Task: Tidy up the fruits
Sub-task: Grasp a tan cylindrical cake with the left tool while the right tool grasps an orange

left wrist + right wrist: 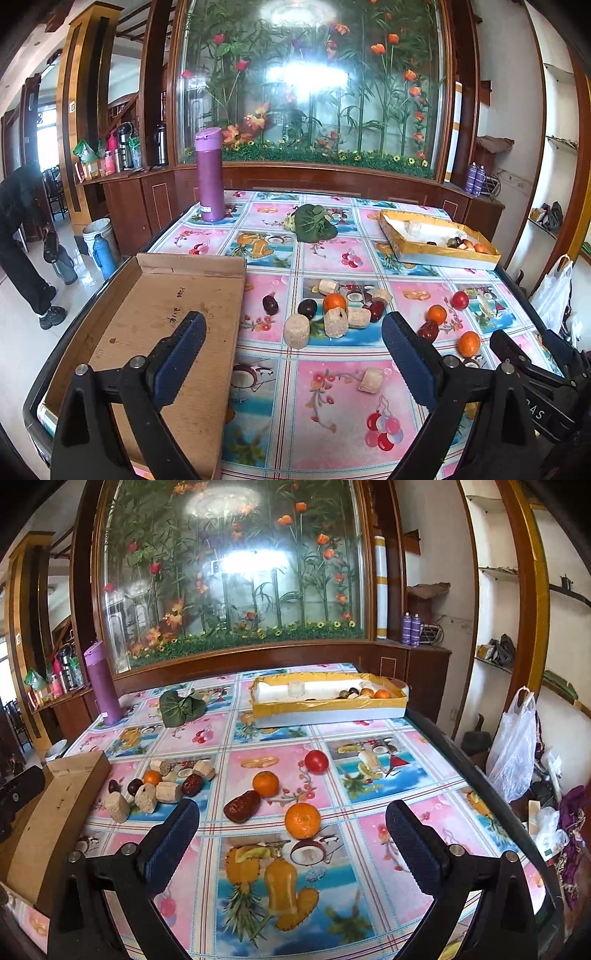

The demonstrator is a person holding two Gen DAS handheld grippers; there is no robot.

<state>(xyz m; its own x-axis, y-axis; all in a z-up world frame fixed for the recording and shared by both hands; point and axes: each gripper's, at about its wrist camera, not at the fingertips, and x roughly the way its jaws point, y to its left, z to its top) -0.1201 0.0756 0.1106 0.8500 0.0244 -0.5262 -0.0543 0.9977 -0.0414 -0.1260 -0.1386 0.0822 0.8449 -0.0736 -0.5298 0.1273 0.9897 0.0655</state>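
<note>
Fruits lie loose on the table in the left wrist view, beyond the left gripper, whose fingers are spread and empty. In the right wrist view the right gripper, also spread, frames an orange; being round, it may roll away if nudged.

The tabletop has a pink cloth with fruit pictures. On it lie oranges, a red tomato, dark dates, pale round cakes, a brown cardboard tray, a yellow box, a purple bottle and green leaves
</note>
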